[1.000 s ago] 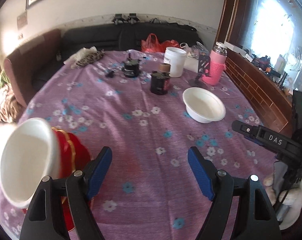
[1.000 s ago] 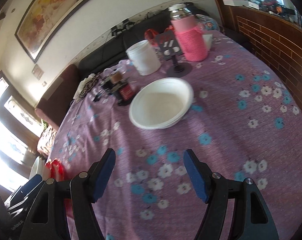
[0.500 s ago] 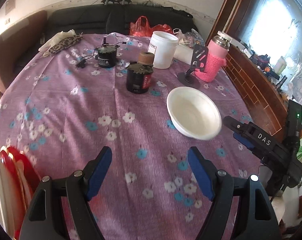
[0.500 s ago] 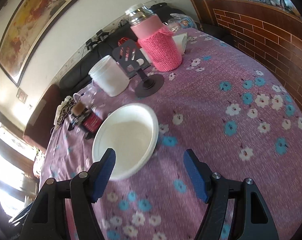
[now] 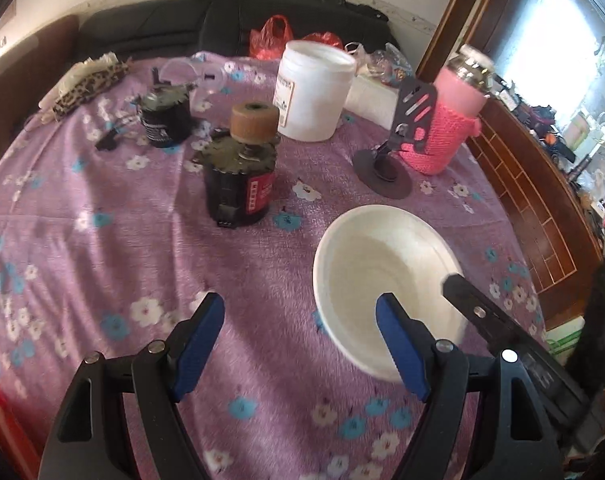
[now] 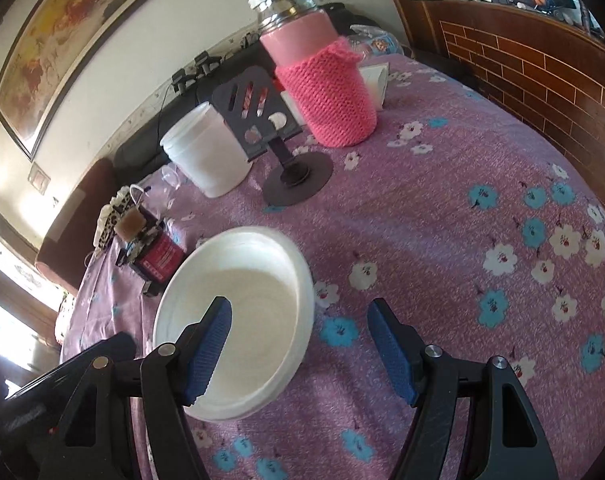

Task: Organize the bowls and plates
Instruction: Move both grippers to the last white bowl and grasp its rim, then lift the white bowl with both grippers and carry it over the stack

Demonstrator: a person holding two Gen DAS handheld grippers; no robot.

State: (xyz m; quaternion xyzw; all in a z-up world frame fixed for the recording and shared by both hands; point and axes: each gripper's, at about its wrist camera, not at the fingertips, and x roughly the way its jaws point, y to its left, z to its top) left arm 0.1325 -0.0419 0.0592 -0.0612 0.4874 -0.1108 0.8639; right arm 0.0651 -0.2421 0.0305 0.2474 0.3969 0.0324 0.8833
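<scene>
Daylight glares white through the window (image 5: 558, 40), soft shadows cross the tablecloth (image 5: 102, 208), and fisheye edges bend darkly.

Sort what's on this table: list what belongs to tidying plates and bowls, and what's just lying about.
Belongs to the job:
- white bowl
- left tongs and right tongs, both open and empty

Just lying about:
- white tub
- pink knitted flask
- black phone stand
- black and red canister
- leopard-print cloth
</scene>
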